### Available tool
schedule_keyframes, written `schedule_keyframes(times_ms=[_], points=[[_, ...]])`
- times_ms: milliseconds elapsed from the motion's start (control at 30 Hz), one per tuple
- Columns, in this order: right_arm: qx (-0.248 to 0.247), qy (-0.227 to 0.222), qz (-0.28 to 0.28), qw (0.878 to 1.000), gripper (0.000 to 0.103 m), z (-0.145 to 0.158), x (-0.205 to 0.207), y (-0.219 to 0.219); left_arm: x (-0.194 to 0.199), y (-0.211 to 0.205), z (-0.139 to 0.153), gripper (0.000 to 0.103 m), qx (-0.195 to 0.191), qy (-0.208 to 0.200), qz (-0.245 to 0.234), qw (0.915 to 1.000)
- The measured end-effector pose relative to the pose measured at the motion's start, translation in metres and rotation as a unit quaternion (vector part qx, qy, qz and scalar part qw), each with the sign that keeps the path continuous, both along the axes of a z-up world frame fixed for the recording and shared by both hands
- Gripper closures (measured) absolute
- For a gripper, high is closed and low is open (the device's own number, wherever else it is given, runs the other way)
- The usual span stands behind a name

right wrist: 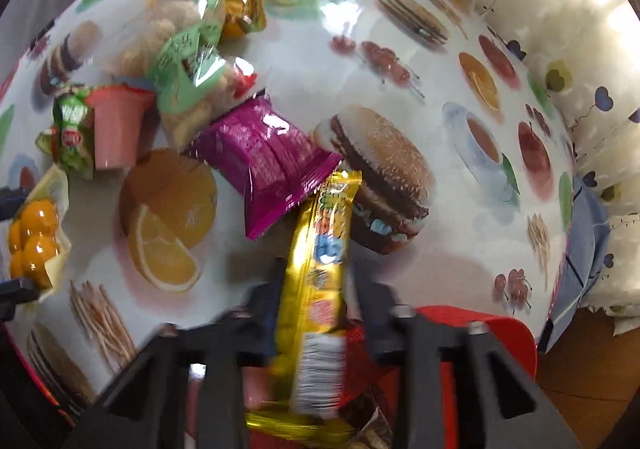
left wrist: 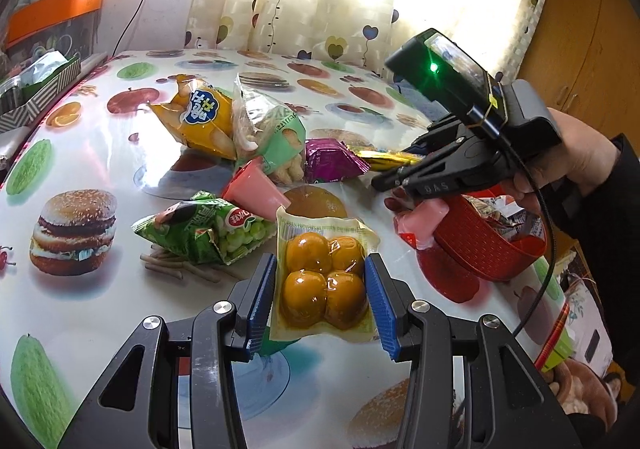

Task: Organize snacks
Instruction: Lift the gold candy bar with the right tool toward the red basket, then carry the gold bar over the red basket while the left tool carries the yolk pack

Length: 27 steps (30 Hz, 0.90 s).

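Your left gripper [left wrist: 322,301] stood part open with its blue pads [left wrist: 262,299] pressed on both sides of the clear pack of brown eggs [left wrist: 324,285]; the pack hung between them above the table [left wrist: 100,309], toward its near edge.

Your right gripper [right wrist: 316,313] had its jaws drawn in on the gold wrapper bar [right wrist: 320,269], which ran lengthwise between the fingers with its far end pointing at the table. In the left wrist view the same bar [left wrist: 384,157] stuck out past the gripper's tips. Your hand [left wrist: 576,157] held that tool over the red basket [left wrist: 480,249], which sat at the table's right edge with packets already inside.

The loose snacks lay in a cluster near the middle of the table:
- magenta packet [right wrist: 268,165], just beyond the bar's tip
- pink cup [left wrist: 256,189] on its side, touching the green candy bag [left wrist: 208,229]
- clear bag with a green label [left wrist: 268,137], leaning on the yellow chip bag [left wrist: 204,121]
- a second pink cup [left wrist: 420,217] lying against the basket's outer wall

A striped box [left wrist: 36,97] sat past the table's far left corner.
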State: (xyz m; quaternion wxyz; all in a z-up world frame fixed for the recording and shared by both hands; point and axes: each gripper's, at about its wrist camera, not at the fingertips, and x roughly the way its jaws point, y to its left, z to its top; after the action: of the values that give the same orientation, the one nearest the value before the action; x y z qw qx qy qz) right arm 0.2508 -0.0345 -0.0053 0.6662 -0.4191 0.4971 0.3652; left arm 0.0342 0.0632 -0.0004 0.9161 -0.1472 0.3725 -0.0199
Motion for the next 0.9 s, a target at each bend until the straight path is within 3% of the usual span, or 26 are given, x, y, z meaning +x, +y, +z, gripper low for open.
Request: schedule_keyframes(times_ms=[300,667,900], points=[[0.095,-0.062,-0.044,0.993,0.084,0.041,-0.020,-0.024,-0.003,0.001,0.010,0.057,-0.004,-0.014,0.010,0.9998],[0.251,-0.049,-0.095,0.962,0.084,0.079,-0.070,-0.069,0.002,-0.009,0.032,0.057,0.006,-0.030,0.020,0.9993],[0.289,-0.041,-0.114,0.950,0.084,0.086,-0.092,-0.093,0.014,-0.023,0.044,0.057,0.021,-0.029,0.023,0.9991]])
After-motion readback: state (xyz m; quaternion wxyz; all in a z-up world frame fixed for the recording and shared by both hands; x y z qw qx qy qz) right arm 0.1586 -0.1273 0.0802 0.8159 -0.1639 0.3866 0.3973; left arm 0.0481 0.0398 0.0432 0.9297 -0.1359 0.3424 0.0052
